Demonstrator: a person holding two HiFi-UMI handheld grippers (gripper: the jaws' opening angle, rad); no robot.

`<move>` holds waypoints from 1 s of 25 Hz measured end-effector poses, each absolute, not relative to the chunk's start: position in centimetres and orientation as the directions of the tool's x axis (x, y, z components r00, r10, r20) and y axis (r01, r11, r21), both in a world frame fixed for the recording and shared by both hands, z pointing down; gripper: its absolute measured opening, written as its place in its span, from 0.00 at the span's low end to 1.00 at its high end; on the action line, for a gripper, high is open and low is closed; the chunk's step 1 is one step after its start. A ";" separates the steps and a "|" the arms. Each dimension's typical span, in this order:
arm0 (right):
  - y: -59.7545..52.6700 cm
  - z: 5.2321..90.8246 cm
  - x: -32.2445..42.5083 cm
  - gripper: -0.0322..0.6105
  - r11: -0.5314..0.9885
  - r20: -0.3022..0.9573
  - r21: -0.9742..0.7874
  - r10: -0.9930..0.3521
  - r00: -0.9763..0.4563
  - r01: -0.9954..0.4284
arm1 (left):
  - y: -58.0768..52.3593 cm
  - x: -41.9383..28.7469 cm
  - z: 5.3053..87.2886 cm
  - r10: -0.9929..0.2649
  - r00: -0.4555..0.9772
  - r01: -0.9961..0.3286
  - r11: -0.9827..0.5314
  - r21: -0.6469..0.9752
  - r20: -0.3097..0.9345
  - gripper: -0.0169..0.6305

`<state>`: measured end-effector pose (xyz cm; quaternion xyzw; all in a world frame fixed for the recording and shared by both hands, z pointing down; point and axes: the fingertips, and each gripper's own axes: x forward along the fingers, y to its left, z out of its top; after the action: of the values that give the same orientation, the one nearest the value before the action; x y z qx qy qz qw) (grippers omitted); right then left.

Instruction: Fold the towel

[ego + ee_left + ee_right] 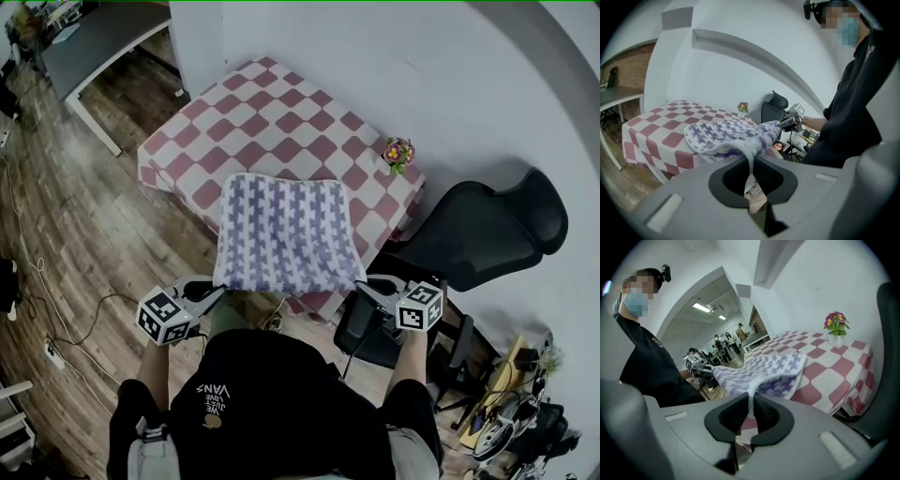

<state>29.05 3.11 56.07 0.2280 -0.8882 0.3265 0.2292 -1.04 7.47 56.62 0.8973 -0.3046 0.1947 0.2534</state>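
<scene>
Towel [286, 234] lies spread on the checked table [281, 122], its near edge held clear of the tabletop by the left gripper [217, 289] and right gripper [361, 284], each clamped on what appears to be one near corner, so that the edge hangs level and taut for folding.
</scene>
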 end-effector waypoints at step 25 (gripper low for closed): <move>-16.3 58.2 26.0 0.10 0.126 0.466 -0.832 -0.367 -0.805 -0.540 | -14.0 -4.7 59.0 -0.289 0.844 -0.537 -0.465 0.704 0.453 0.06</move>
<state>25.99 -16.31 58.23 0.3036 -0.7469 0.5870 0.0734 -4.67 -14.04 58.96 0.8448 -0.2444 0.1360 0.4561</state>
